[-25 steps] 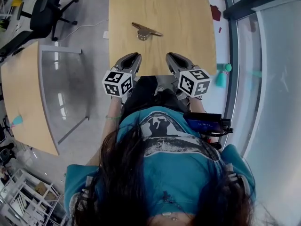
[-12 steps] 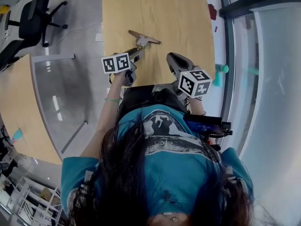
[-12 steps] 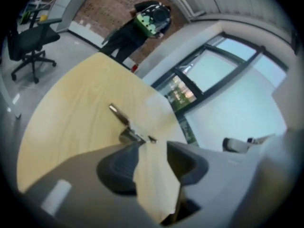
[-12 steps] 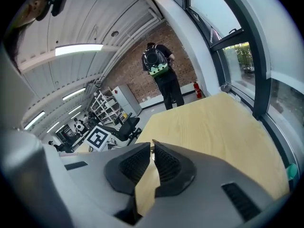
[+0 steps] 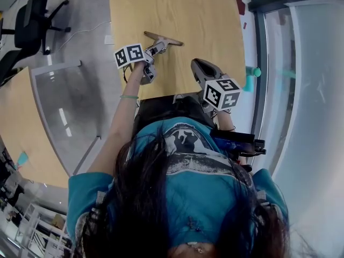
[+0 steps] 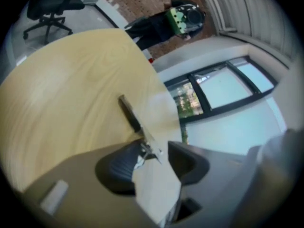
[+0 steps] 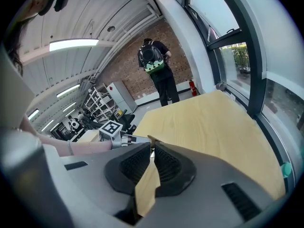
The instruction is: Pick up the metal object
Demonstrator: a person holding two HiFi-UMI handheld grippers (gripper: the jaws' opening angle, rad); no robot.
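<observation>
Person (image 6: 156, 25) beyond metal object (image 6: 132, 117): gripper views only

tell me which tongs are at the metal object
The left tongs, jaws just opening around the metal object; the right tongs sit back by the table edge.

The metal object (image 5: 164, 38) lies on the table (image 5: 209, 15), toward its left side. The left hand-held gripper (image 5: 157, 48) reaches in from the near left; its jaws have just been opening, and the near part of the object is between them. The right hand-held gripper (image 5: 198, 64) is over the near edge of the table, right of the object and apart from it. On the floor to the left stand an office chair (image 5: 31, 26) and, nearer, a second table (image 5: 19, 128). A window (image 5: 306, 63) runs along the right side. Beyond the far end of the table stands a person (image 7: 156, 65).
</observation>
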